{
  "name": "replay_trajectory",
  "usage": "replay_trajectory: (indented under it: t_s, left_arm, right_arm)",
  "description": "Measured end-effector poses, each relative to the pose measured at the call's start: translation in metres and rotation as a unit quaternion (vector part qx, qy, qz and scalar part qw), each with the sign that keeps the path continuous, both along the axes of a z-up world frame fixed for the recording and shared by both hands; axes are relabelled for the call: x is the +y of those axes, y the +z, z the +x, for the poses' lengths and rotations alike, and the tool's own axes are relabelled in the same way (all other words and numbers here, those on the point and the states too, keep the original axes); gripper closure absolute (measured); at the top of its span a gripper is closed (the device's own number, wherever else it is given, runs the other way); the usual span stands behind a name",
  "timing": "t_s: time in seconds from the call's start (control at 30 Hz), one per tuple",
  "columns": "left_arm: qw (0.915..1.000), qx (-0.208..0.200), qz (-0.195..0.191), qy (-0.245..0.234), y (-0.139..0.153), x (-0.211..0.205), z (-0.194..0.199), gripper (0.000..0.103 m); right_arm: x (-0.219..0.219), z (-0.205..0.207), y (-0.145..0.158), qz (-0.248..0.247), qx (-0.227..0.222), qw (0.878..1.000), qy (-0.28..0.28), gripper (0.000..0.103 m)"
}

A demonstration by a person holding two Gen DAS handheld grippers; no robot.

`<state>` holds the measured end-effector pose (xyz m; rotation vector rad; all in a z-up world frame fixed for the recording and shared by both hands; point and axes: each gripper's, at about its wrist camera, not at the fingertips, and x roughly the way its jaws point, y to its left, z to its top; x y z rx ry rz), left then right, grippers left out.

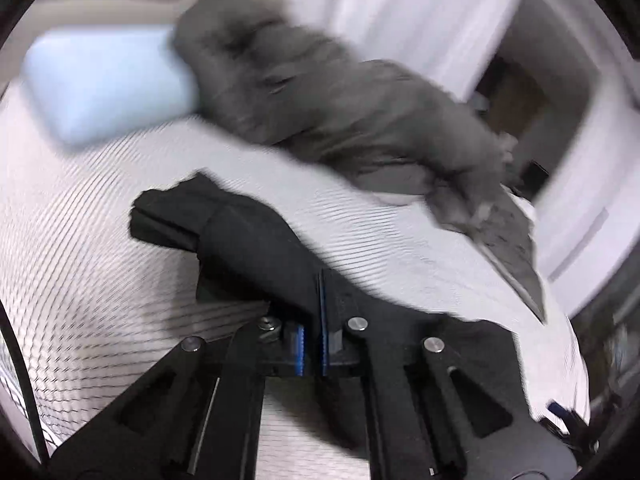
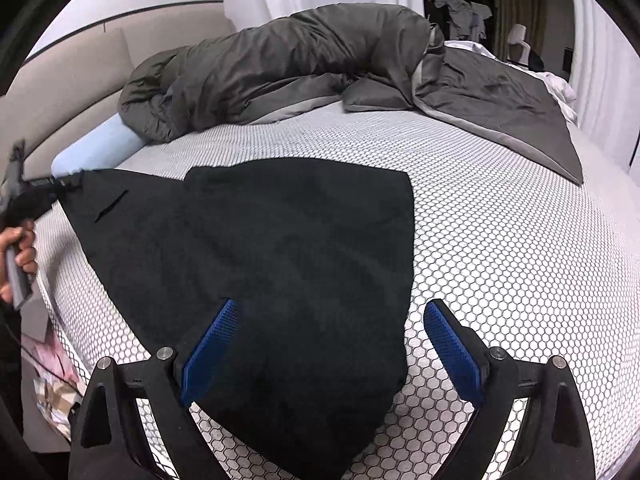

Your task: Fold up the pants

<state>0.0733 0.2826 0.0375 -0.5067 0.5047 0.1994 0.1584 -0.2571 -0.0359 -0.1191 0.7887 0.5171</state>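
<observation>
At far left of the right wrist view, a person's hand [image 2: 18,258] holds the left gripper [image 2: 60,183], clamped on one corner of the black fabric pants [image 2: 280,260]; its own view shows the blue pads [image 1: 322,312] pressed together on that cloth. The pants lie spread on the white honeycomb-patterned bed [image 2: 500,240], with a pale blue pillow [image 2: 96,152] and rumpled dark grey duvet [image 2: 300,64] behind. The right gripper [image 2: 331,346] hovers with jaws wide apart, the near end of the pants between them, pads clear
</observation>
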Motion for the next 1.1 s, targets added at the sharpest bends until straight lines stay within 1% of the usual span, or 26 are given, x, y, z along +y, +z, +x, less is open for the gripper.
replay_trajectory:
  t_s: [0.07, 0.1, 0.13, 0.2, 0.27, 0.3, 0.33, 0.37, 0.4, 0.43, 0.47, 0.5, 0.53, 0.6, 0.67, 0.7, 0.73, 0.77, 0.8, 0.83, 0.9, 0.93, 0.97, 1.0, 1.03, 1.1]
  left_arm:
    - [0.998, -0.023, 0.03, -0.05, 0.032, -0.045, 0.006, 0.1]
    - [0.9948, -0.039, 0.046, -0.082, 0.048, -0.075, 0.01, 0.1]
    - [0.9918, -0.048, 0.054, -0.105, 0.058, -0.097, 0.01, 0.1]
    - [0.982, -0.054, 0.058, -0.171, 0.069, -0.153, 0.019, 0.1]
    - [0.9667, -0.051, 0.056, -0.244, 0.064, -0.221, 0.029, 0.1]
    - [0.96, -0.046, 0.056, -0.271, 0.059, -0.244, 0.031, 0.093]
    - [0.9494, -0.031, 0.053, -0.308, 0.046, -0.275, 0.037, 0.069]
    - [0.9382, -0.011, 0.048, -0.342, 0.032, -0.299, 0.042, 0.054]
    - [0.9317, 0.008, 0.044, -0.36, 0.017, -0.317, 0.045, 0.029]
    - [0.9271, 0.023, 0.041, -0.372, 0.001, -0.33, 0.045, 0.026]
    - [0.9225, 0.035, 0.041, -0.382, -0.012, -0.338, 0.043, 0.026]
    - [0.9156, 0.052, 0.043, -0.396, -0.023, -0.34, 0.041, 0.026]
    - [0.9136, 0.062, 0.042, -0.4, -0.03, -0.337, 0.038, 0.026]
    - [0.9179, 0.062, 0.03, -0.391, -0.034, -0.319, 0.026, 0.026]
    - [0.9268, 0.048, 0.021, -0.372, -0.03, -0.29, 0.019, 0.022]
    - [0.9336, 0.039, 0.027, -0.355, -0.026, -0.277, 0.016, 0.021]
    - [0.943, 0.029, 0.041, -0.329, -0.024, -0.261, 0.008, 0.02]
    - [0.9506, 0.024, 0.056, -0.304, -0.022, -0.246, 0.002, 0.02]
    - [0.9571, 0.027, 0.068, -0.28, -0.026, -0.232, 0.011, 0.02]
    - [0.9648, 0.039, 0.084, -0.246, -0.028, -0.217, 0.018, 0.02]
    - [0.9713, 0.048, 0.106, -0.207, -0.035, -0.197, 0.027, 0.02]
    - [0.9723, 0.061, 0.126, -0.187, -0.042, -0.19, 0.034, 0.02]
    - [0.9709, 0.081, 0.146, -0.172, -0.051, -0.183, 0.041, 0.02]
    - [0.9695, 0.095, 0.154, -0.165, -0.056, -0.176, 0.049, 0.02]
    - [0.9663, 0.113, 0.163, -0.164, -0.065, -0.172, 0.053, 0.021]
    - [0.9613, 0.128, 0.167, -0.178, -0.08, -0.172, 0.058, 0.021]
  right_arm:
    - [-0.002, 0.0, 0.002, 0.006, -0.003, 1.0, -0.001, 0.008]
    - [-0.004, 0.0, 0.003, 0.009, -0.004, 1.0, -0.001, 0.008]
    - [-0.006, 0.0, 0.004, 0.01, -0.003, 1.0, -0.001, 0.008]
    - [-0.012, 0.002, 0.003, 0.013, -0.001, 1.0, -0.007, 0.008]
    - [-0.022, 0.005, 0.001, 0.014, 0.005, 1.0, -0.02, 0.008]
    - [-0.03, 0.007, 0.0, 0.017, 0.007, 0.999, -0.028, 0.008]
    - [-0.038, 0.009, -0.002, 0.02, 0.009, 0.999, -0.036, 0.008]
    - [-0.045, 0.01, -0.003, 0.021, 0.011, 0.999, -0.043, 0.008]
    - [-0.054, 0.011, -0.006, 0.022, 0.014, 0.998, -0.052, 0.008]
    - [-0.063, 0.012, -0.009, 0.023, 0.018, 0.998, -0.059, 0.008]
    - [-0.073, 0.013, -0.013, 0.024, 0.023, 0.997, -0.067, 0.008]
    - [-0.082, 0.014, -0.016, 0.023, 0.026, 0.997, -0.075, 0.008]
    - [-0.091, 0.014, -0.02, 0.024, 0.03, 0.996, -0.084, 0.008]
    - [-0.108, 0.013, -0.023, 0.03, 0.036, 0.995, -0.093, 0.008]
    - [-0.119, 0.012, -0.023, 0.04, 0.035, 0.993, -0.101, 0.008]
    - [-0.123, 0.012, -0.021, 0.05, 0.035, 0.993, -0.104, 0.008]
    - [-0.124, 0.012, -0.018, 0.064, 0.035, 0.992, -0.102, 0.008]
    - [-0.122, 0.012, -0.014, 0.081, 0.035, 0.992, -0.093, 0.008]
    - [-0.119, 0.012, -0.011, 0.095, 0.035, 0.991, -0.084, 0.008]
    - [-0.113, 0.012, -0.007, 0.113, 0.037, 0.991, -0.068, 0.008]
    - [-0.097, 0.014, -0.004, 0.149, 0.055, 0.987, -0.033, 0.009]
    - [-0.086, 0.015, -0.004, 0.165, 0.069, 0.984, -0.009, 0.013]
    - [-0.077, 0.016, -0.003, 0.176, 0.08, 0.981, 0.009, 0.027]
    - [-0.065, 0.018, -0.004, 0.19, 0.093, 0.977, 0.029, 0.037]
    - [-0.055, 0.021, -0.006, 0.203, 0.108, 0.972, 0.041, 0.039]
    - [-0.037, 0.028, -0.009, 0.214, 0.132, 0.966, 0.055, 0.039]
